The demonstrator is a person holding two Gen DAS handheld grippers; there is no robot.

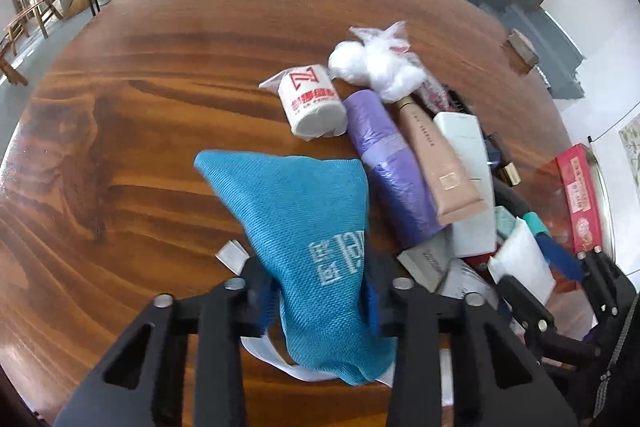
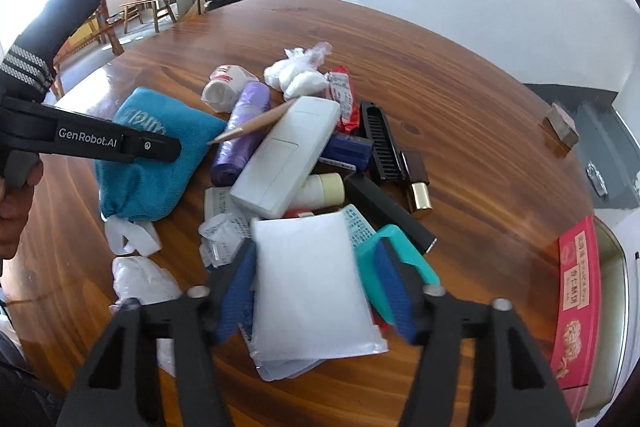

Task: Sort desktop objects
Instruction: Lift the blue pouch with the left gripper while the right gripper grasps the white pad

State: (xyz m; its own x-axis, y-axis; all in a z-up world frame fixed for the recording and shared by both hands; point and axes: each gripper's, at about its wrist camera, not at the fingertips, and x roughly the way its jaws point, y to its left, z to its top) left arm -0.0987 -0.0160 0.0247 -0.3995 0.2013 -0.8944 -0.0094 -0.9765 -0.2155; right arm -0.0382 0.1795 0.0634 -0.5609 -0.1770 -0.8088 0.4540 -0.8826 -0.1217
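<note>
A blue woven pouch with white lettering hangs between the blue pads of my left gripper, which is shut on its lower part. From the right wrist the same pouch rests on the wooden table under the left gripper's black finger. My right gripper is shut on a flat white packet, with a pad against each long edge. That packet shows at the lower right of the left view. Crumpled papers lie under it.
A pile lies between the grippers: toilet roll, purple bag roll, pink tube, white remote-like case, pencil, black comb, lipstick, teal piece, cotton bag. A pink box sits at the right edge.
</note>
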